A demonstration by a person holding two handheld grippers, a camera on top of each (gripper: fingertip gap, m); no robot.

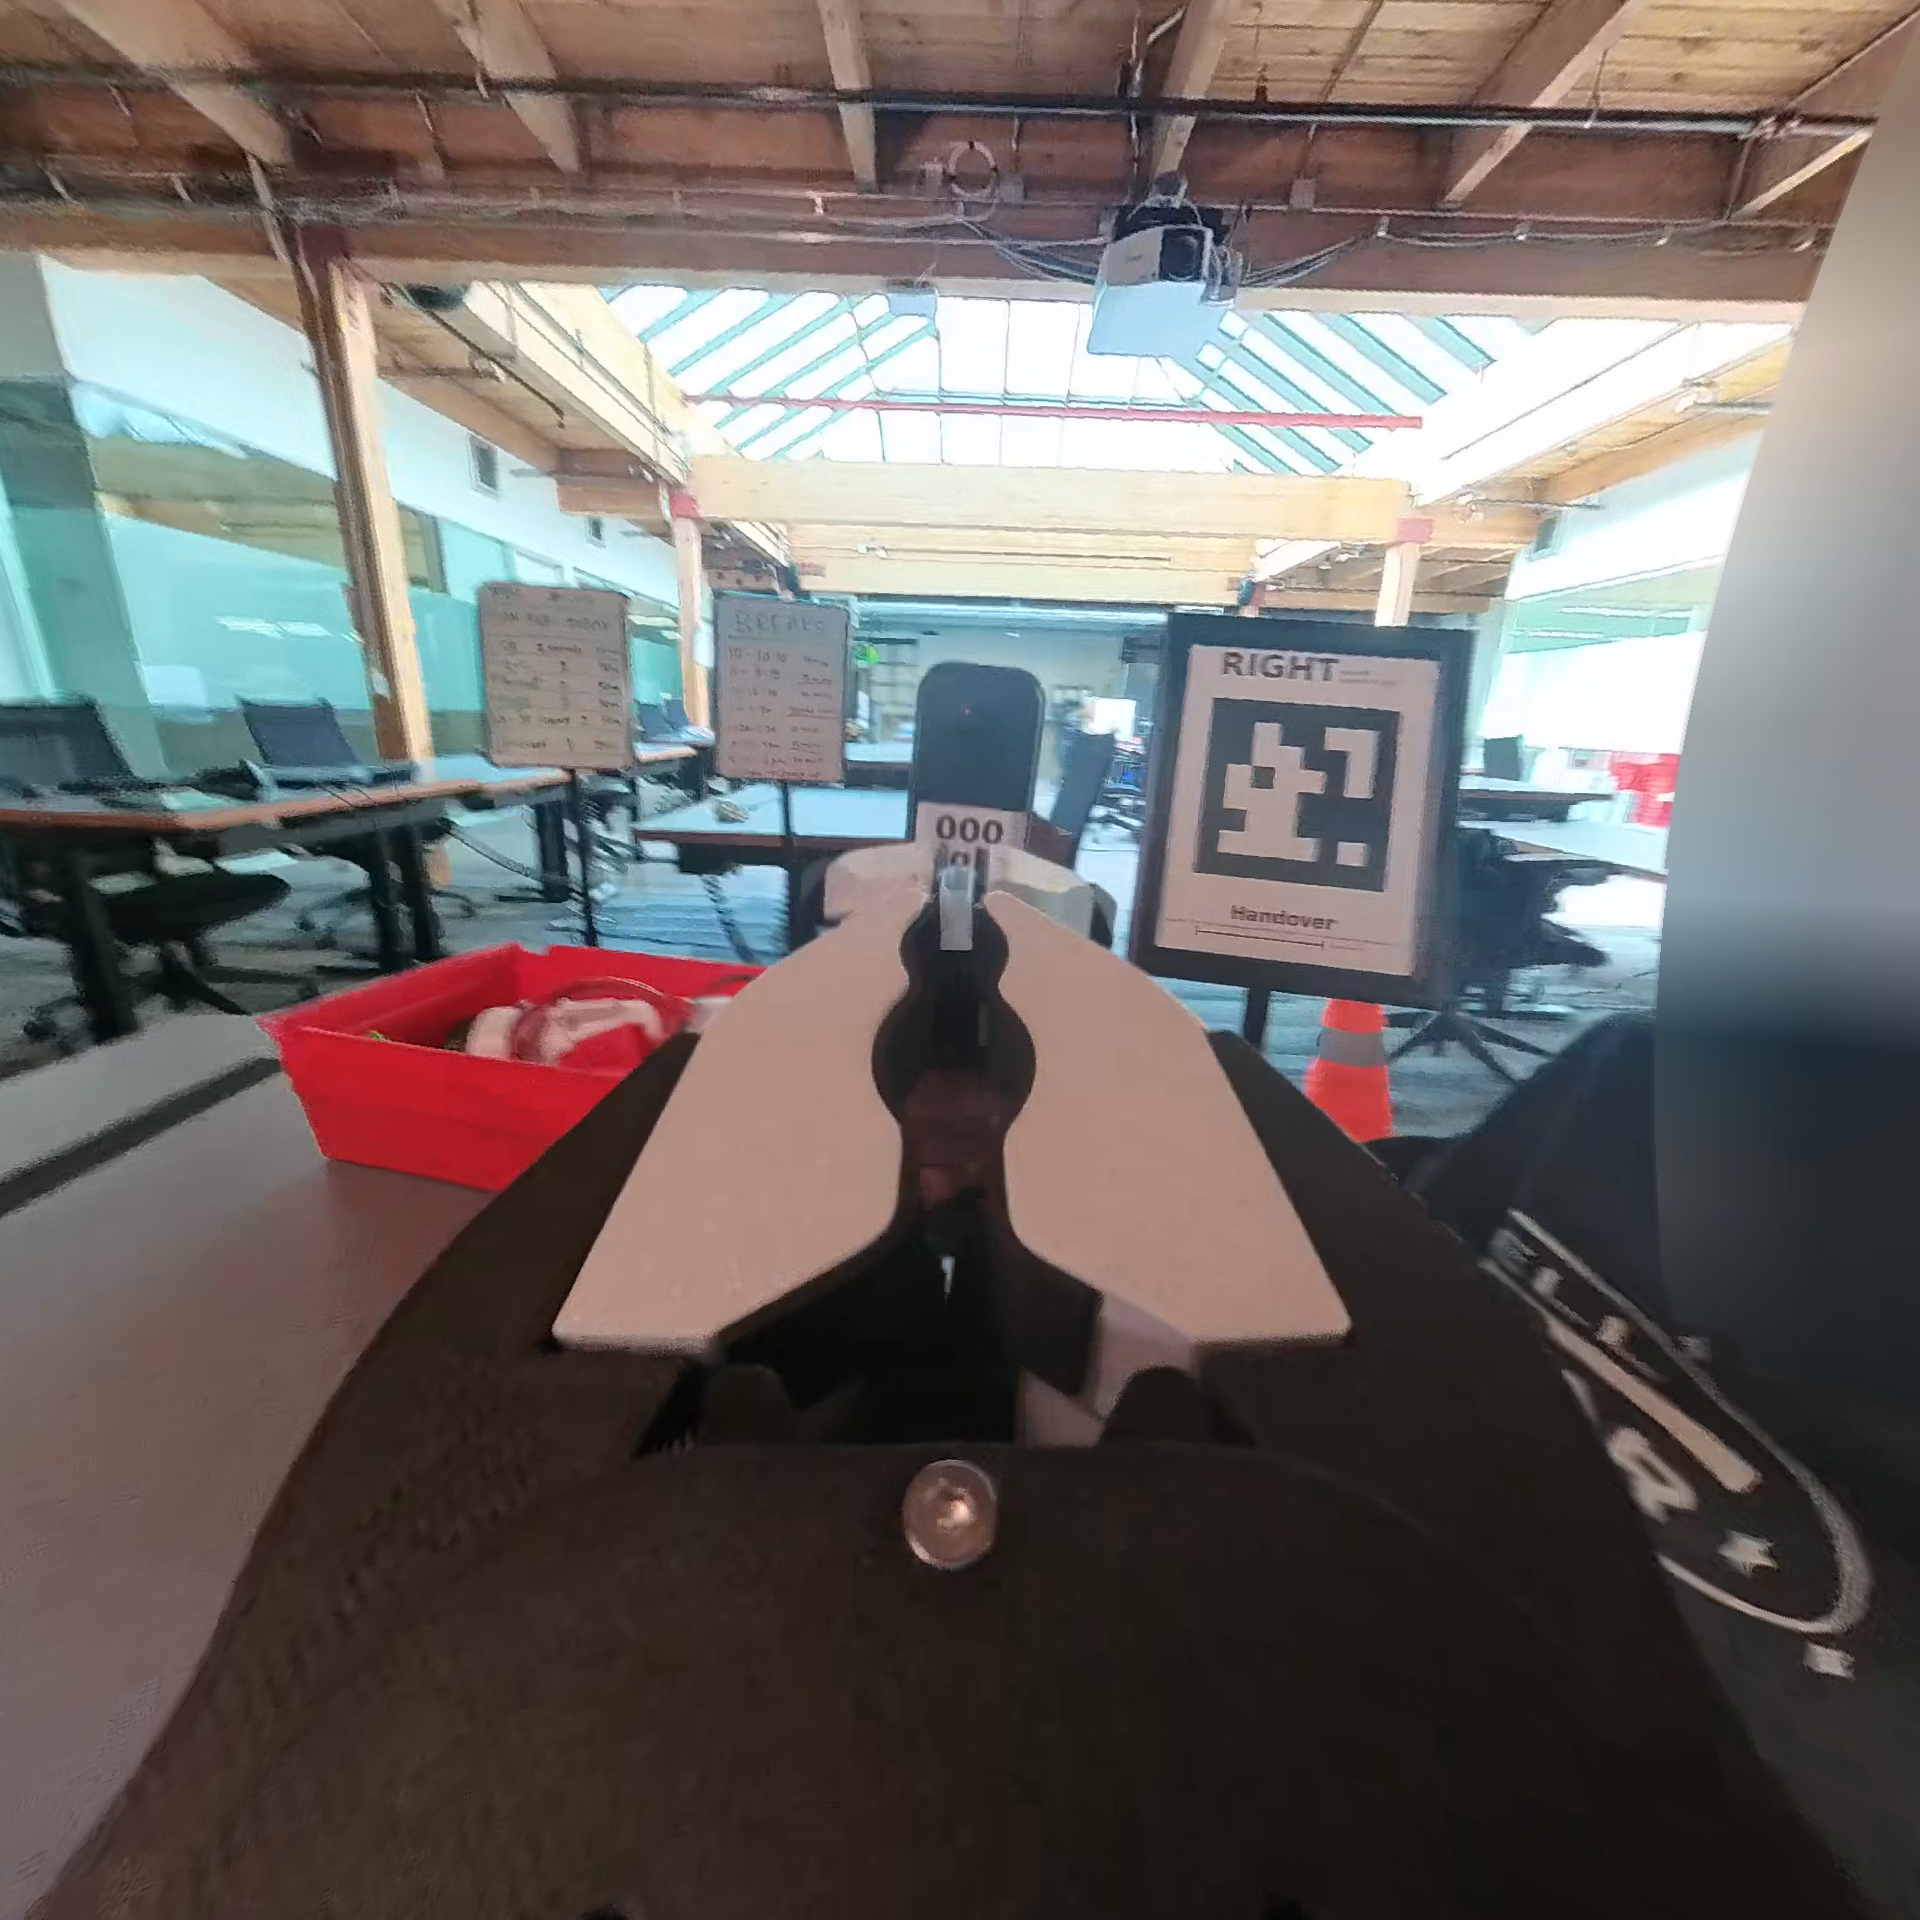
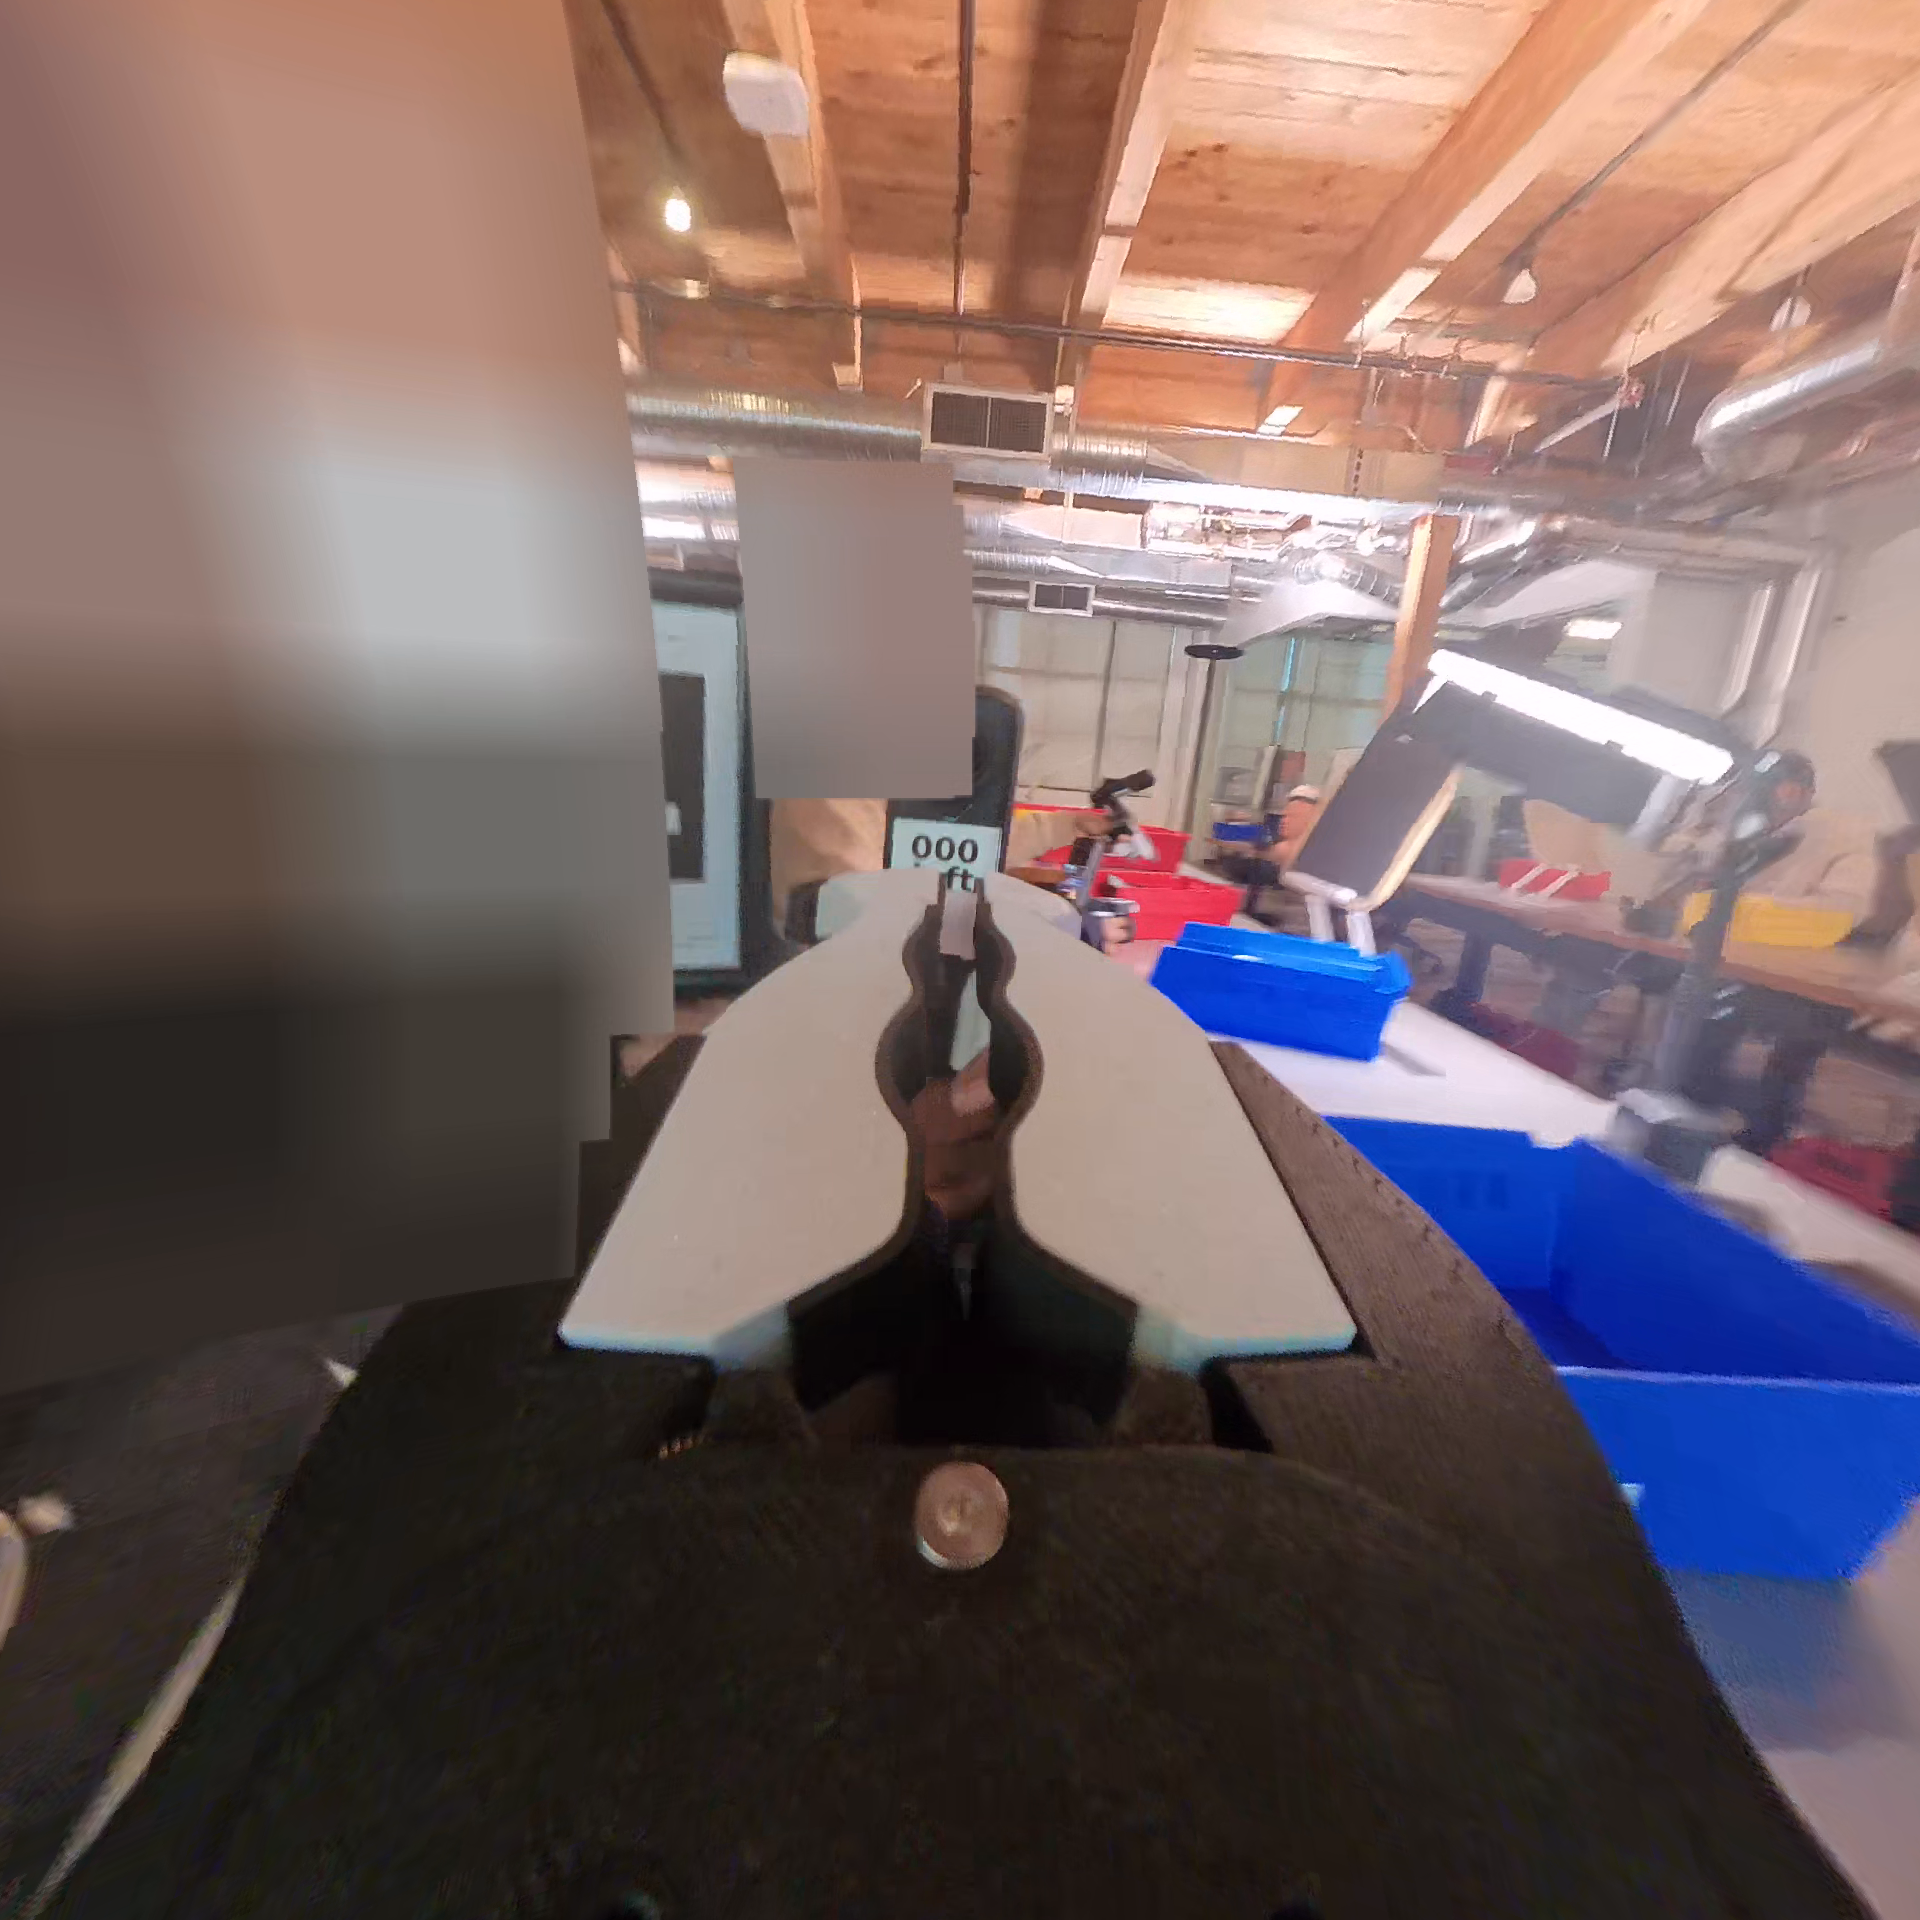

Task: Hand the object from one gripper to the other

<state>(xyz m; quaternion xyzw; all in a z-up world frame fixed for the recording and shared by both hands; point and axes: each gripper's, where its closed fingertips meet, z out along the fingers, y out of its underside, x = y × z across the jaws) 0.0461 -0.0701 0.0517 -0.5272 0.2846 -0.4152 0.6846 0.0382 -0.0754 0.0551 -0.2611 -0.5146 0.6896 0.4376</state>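
Observation:
The two grippers meet tip to tip in mid-air. In the left wrist view, my left gripper (image 1: 956, 914) has its grey fingers (image 1: 810, 1122) nearly closed on a small thin grey object (image 1: 956, 920) at the tips. The right gripper (image 1: 971, 769), black with a white label, faces it just beyond. In the right wrist view, my right gripper (image 2: 956, 930) is nearly closed on the same grey and black object (image 2: 958, 925), with the left gripper (image 2: 951, 852) facing it. Both appear to pinch the object. Most of it is hidden between the fingers.
A red bin (image 1: 416, 1081) with some items sits on the table (image 1: 156, 1299) to the left. A marker sign on a stand (image 1: 1309, 800) and an orange cone (image 1: 1351, 1070) stand behind. Blue bins (image 2: 1278, 987) (image 2: 1714, 1351) lie on the right. A dark sleeve (image 1: 1662, 1403) is close. The tips of both grippers are at nearly the same place.

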